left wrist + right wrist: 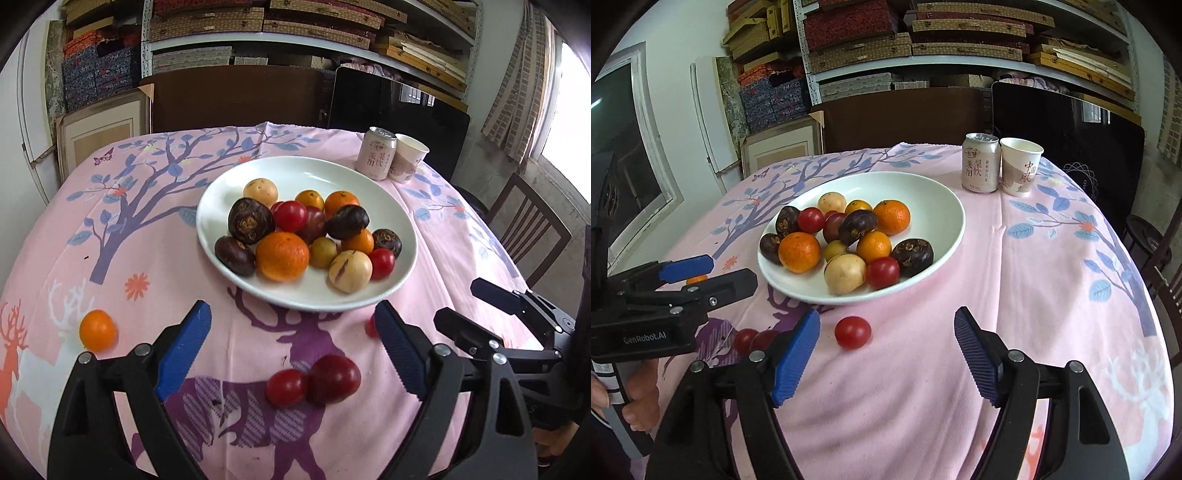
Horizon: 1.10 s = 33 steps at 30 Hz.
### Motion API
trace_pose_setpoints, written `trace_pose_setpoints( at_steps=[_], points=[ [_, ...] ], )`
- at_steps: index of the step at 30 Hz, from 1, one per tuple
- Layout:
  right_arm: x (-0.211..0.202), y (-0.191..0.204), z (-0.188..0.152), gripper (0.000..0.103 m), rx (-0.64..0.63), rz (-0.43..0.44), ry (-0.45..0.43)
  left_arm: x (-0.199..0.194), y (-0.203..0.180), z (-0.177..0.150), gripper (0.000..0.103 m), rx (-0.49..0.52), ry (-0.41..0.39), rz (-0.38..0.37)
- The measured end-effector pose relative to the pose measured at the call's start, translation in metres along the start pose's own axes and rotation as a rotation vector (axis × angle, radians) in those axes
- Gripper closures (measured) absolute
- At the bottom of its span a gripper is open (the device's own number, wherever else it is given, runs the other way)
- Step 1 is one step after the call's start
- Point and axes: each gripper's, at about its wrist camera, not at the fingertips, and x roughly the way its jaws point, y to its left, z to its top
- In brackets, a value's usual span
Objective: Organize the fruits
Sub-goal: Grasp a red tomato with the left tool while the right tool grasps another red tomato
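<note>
A white plate [295,166] [923,184] in the middle of the pink tablecloth holds several fruits: oranges, red tomatoes, dark brown fruits and pale yellow ones. My left gripper [291,306] stands open in front of the plate. A red tomato [286,387] and a dark red plum [334,378] lie on the cloth between its fingers, untouched. A small orange [98,329] lies loose at the left. My right gripper [886,314] is open, with another red tomato [852,332] lying just ahead of its left finger. Each gripper shows in the other's view [456,301] [733,269].
A pink drink can [376,153] [980,162] and a paper cup [408,157] [1019,166] stand behind the plate at the right. A wooden chair [528,225] is off the table's right edge. Shelves of boxes fill the back wall.
</note>
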Motion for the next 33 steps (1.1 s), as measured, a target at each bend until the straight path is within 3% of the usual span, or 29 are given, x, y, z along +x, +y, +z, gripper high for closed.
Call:
trace_pose_setpoints(
  at_steps=[9,13,19,25,28,29,33],
  points=[
    [-0.004,0.013,-0.021,0.027,0.018,0.006,0.027,-0.008,0.013,-0.045,0.015,0.144,0.043,-0.017],
    [-0.005,0.018,-0.027,0.027,0.022,0.011,0.029,0.002,0.017,-0.06,0.015,0.154,0.084,-0.04],
    [-0.005,0.024,-0.03,0.026,0.002,0.02,0.036,0.024,0.02,-0.067,0.045,0.153,0.149,-0.038],
    [0.0,0.026,-0.03,0.026,-0.003,0.036,0.049,0.03,0.01,-0.06,0.045,0.179,0.136,-0.018],
    [0.002,0.024,-0.033,0.026,0.001,0.039,0.056,0.034,0.008,-0.055,0.062,0.167,0.131,-0.03],
    [0.003,0.023,-0.033,0.026,0.002,0.037,0.058,0.034,0.008,-0.055,0.076,0.162,0.129,-0.057],
    [0.009,0.02,-0.031,0.026,-0.009,0.013,0.071,0.031,0.004,-0.057,0.078,0.164,0.111,-0.059]
  ],
)
